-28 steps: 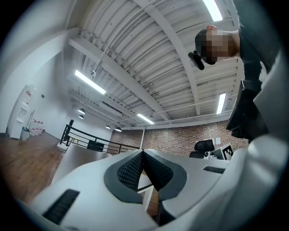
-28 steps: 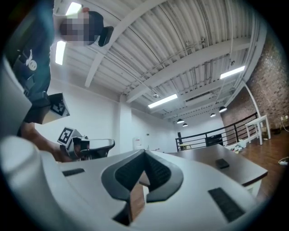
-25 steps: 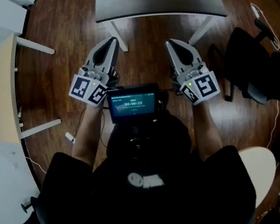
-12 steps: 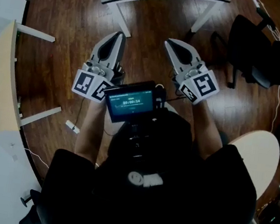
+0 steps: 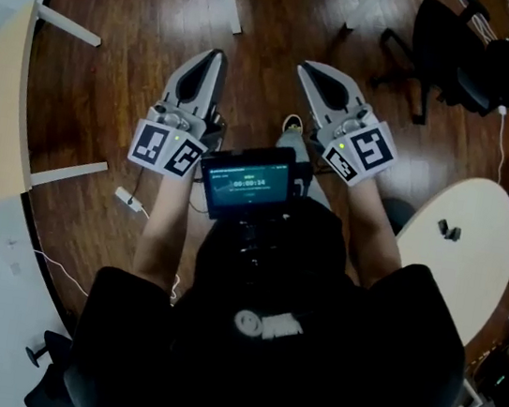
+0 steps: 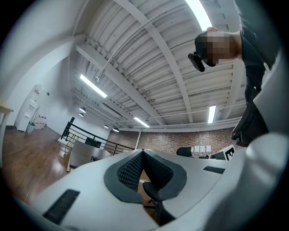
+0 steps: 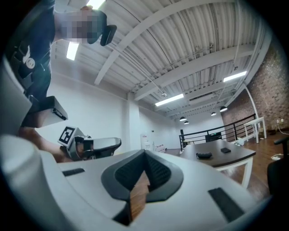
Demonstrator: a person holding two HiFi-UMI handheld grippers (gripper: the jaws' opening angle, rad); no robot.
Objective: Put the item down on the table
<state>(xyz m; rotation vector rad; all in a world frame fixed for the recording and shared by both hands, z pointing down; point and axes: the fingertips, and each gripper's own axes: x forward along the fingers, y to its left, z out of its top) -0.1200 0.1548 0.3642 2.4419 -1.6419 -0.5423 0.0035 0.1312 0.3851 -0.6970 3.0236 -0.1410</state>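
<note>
Head view: left gripper point(image 5: 214, 55) and right gripper point(image 5: 306, 67) both closed, empty, above floor point(image 5: 262, 28). Right gripper view: table point(image 7: 239, 156) well apart, right of jaws.

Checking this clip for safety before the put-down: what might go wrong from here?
The left gripper and right gripper are both shut on nothing, so there may be no item to set down. The white cable on the floor lies beside the person: a possible trip. The black chair stands close on the right and might get bumped.
</note>
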